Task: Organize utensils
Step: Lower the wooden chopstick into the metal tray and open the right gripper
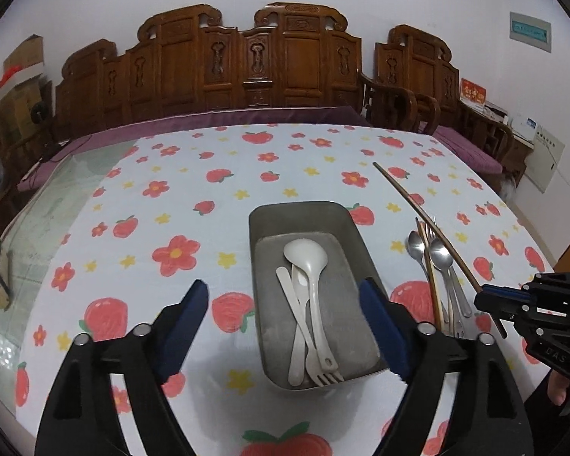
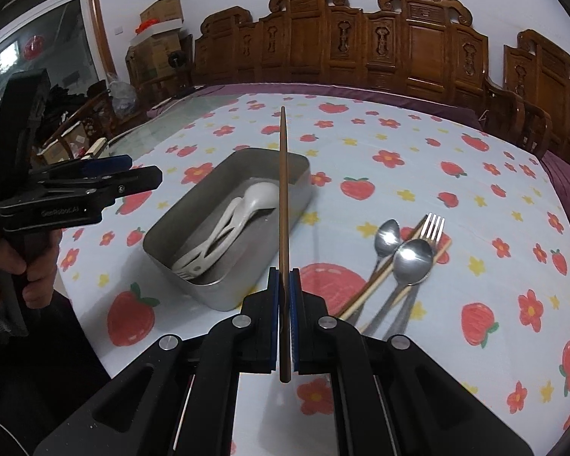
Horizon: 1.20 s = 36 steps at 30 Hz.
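A grey metal tray (image 1: 262, 224) (image 2: 178, 224) sits on the flowered tablecloth and holds a white ladle (image 1: 307, 258), a white fork and a white spatula. My right gripper (image 2: 284, 277) (image 1: 486, 296) is shut on a brown chopstick (image 2: 283, 197) (image 1: 410, 201) and holds it above the table, to the right of the tray. My left gripper (image 1: 285, 300) (image 2: 140, 171) is open and empty, hovering over the tray's near end. Two metal spoons (image 1: 439, 254) (image 2: 412, 256), a metal fork (image 2: 433, 226) and another chopstick (image 2: 391, 269) lie on the cloth right of the tray.
The table (image 1: 152, 197) carries a strawberry-and-flower cloth, with bare glass at its left edge (image 1: 38, 228). Carved wooden chairs (image 1: 277, 53) stand behind the far edge. Cardboard boxes (image 2: 159, 34) are stacked in the far left corner.
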{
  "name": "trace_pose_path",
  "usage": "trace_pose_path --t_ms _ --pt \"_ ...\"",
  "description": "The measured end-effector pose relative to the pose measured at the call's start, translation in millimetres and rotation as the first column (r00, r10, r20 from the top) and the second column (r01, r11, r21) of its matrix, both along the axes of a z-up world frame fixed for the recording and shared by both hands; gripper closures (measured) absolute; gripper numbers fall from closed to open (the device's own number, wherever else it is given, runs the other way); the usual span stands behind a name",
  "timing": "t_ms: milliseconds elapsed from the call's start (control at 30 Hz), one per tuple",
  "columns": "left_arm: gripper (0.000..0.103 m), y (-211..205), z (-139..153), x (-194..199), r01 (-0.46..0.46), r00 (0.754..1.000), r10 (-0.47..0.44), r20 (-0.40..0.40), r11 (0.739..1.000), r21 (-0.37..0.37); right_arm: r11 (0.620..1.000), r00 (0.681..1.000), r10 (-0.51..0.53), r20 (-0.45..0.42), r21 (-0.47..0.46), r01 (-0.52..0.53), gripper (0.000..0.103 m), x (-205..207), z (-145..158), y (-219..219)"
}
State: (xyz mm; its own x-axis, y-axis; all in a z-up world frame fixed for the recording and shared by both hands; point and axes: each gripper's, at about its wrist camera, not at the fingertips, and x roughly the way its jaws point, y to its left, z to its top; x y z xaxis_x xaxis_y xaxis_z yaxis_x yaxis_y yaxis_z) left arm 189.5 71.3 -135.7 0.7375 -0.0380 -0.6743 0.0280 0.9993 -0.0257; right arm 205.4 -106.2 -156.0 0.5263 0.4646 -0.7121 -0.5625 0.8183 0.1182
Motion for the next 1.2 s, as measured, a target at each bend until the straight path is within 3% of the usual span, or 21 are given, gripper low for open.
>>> trace_pose_path --t_ms 67,667,967,1200 --pt "0.013 3 -1 -1 0.001 1.0 -0.001 0.004 1.0 -0.008 1.0 1.0 0.004 -0.002 -0.004 -0.004 0.097 0 1 6" --pt "0.01 45 -1 -4 -0.04 0.999 0.041 0.025 0.998 -0.058 0.999 0.992 0.004 -0.124 0.043 0.001 0.097 40 -21 76" --pt "0.01 52 3 -5 -0.048 0.998 0.051 0.038 0.996 -0.078 1.0 0.983 -0.022 -0.18 0.019 0.025 0.097 45 -41 94" --pt "0.01 53 4 -5 -0.049 0.998 0.052 0.037 0.996 -0.079 0.995 0.977 -0.007 -0.214 0.096 0.028 0.093 56 -41 98"
